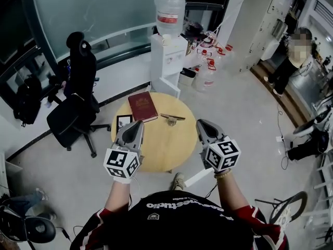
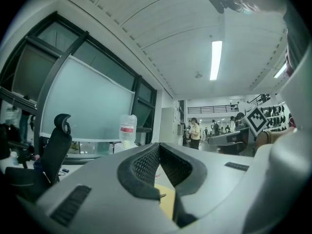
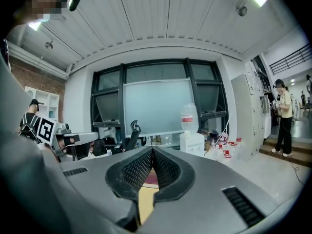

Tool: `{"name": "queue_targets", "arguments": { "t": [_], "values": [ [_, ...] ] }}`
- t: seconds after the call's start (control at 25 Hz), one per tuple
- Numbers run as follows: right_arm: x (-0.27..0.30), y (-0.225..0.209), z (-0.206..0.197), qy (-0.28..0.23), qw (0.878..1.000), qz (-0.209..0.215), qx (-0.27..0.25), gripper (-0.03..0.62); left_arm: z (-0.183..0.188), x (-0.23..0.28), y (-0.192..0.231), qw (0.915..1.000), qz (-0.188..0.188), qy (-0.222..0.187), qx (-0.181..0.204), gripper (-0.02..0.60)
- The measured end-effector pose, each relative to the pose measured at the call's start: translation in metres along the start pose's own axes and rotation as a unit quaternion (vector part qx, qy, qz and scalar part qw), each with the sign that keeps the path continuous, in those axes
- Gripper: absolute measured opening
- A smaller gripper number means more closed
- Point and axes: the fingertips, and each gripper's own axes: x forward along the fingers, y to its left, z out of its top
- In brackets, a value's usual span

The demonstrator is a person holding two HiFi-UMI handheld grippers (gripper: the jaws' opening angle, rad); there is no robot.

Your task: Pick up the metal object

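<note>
Metal object (image 1: 172, 118) is lying on the table (image 1: 161, 146), just beside the book (image 1: 142, 106). Left gripper (image 1: 138, 124) and right gripper (image 1: 201, 123) are hovering short of it, jaws closed on nothing (arriving unopened, either would likely be shoving it away).

No legible text or labels.

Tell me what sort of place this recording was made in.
Most likely an office or lab common area: a water dispenser with spare bottles beside it, a black office chair, and a small round table before a glass wall.
</note>
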Motion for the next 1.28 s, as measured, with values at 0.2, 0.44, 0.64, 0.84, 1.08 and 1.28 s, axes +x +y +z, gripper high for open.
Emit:
{"name": "queue_targets", "arguments": {
  "t": [0.2, 0.44, 0.64, 0.84, 1.08, 1.28],
  "values": [
    [0.013, -0.003, 0.000, 0.000, 1.000, 0.008, -0.006, 0.032, -0.004, 0.012, 0.005, 1.0000, 0.002, 0.002, -0.007, 0.017],
    [0.018, -0.008, -0.012, 0.016, 0.999, 0.011, -0.029, 0.087, -0.014, 0.016, -0.001, 0.9997, -0.002, 0.010, -0.021, 0.017],
    [0.026, -0.013, -0.035, 0.045, 0.998, 0.015, -0.047, 0.106, -0.020, 0.018, -0.011, 0.9990, -0.018, 0.013, -0.039, 0.017],
    [0.040, -0.019, -0.064, 0.078, 0.995, 0.020, -0.054, 0.106, -0.035, 0.016, -0.018, 0.9986, -0.024, 0.028, -0.039, 0.017],
    [0.061, -0.024, -0.099, 0.115, 0.991, 0.028, -0.068, 0.106, -0.053, 0.012, -0.026, 0.9978, -0.029, 0.052, -0.028, 0.017],
    [0.080, -0.027, -0.133, 0.152, 0.983, 0.038, -0.100, 0.107, -0.068, 0.011, -0.027, 0.9969, -0.024, 0.069, -0.030, 0.017]
  ]
}}
